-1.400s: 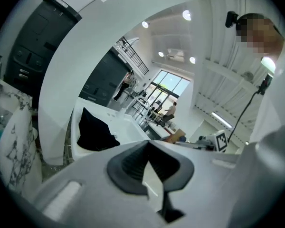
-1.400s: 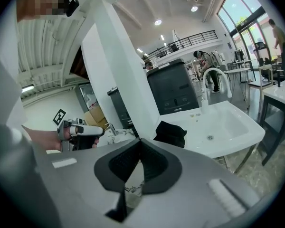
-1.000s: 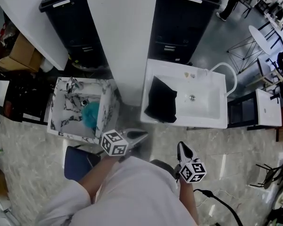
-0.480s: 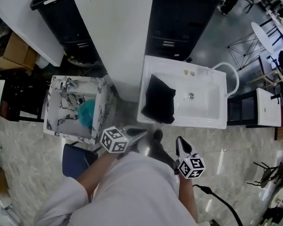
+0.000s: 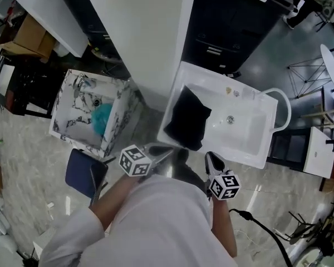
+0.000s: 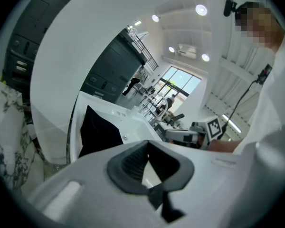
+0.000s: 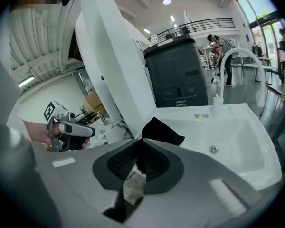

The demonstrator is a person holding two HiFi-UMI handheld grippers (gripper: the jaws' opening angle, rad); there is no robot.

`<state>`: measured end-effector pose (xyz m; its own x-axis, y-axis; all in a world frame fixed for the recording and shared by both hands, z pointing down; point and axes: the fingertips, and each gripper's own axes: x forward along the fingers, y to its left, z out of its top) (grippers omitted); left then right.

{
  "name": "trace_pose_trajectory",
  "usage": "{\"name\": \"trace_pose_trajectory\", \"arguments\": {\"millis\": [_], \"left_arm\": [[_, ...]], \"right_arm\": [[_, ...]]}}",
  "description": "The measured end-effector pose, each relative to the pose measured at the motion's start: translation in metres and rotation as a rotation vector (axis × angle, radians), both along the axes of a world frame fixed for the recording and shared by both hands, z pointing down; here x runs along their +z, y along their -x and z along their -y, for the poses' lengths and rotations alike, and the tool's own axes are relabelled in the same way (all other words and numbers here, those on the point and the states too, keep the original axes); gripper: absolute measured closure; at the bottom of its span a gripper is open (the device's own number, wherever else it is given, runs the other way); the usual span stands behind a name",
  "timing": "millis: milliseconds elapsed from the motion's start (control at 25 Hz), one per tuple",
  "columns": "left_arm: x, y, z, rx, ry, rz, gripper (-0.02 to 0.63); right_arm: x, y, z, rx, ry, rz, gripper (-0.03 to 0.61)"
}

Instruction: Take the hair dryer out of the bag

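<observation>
A limp black bag (image 5: 188, 118) lies in the left end of a white sink (image 5: 246, 133); no hair dryer shows. My left gripper (image 5: 170, 151) is shut and empty, just short of the sink's front edge, below the bag. My right gripper (image 5: 210, 157) is level with it to the right; its jaws have just been opening to a thin slit, with nothing between them. The left gripper view looks over its jaws (image 6: 147, 143) to the bag (image 6: 99, 132). The right gripper view has the bag (image 7: 162, 132) just past its tips (image 7: 141, 141).
A white pillar (image 5: 139, 38) separates this sink from a marbled basin (image 5: 67, 110) holding a teal thing (image 5: 103, 118). Black cabinets (image 5: 228, 32) stand behind. A blue stool (image 5: 83, 171) is at lower left, a black cable (image 5: 256, 232) at lower right.
Both grippers have come closer to the front edge of the white sink and the bag. The bag has not moved.
</observation>
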<state>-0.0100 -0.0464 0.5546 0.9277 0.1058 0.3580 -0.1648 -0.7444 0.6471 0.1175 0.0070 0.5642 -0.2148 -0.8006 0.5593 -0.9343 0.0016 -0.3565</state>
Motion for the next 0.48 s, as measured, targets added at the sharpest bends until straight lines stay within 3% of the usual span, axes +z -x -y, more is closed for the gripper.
{"name": "trace_pose_trajectory", "arguments": {"millis": [480], "left_arm": [[0.051,-0.031,0.014,-0.233,0.014,0.057,0.614]], "right_arm": [[0.097,-0.011,0.033,-0.353,0.141,-0.066,0.506]]}}
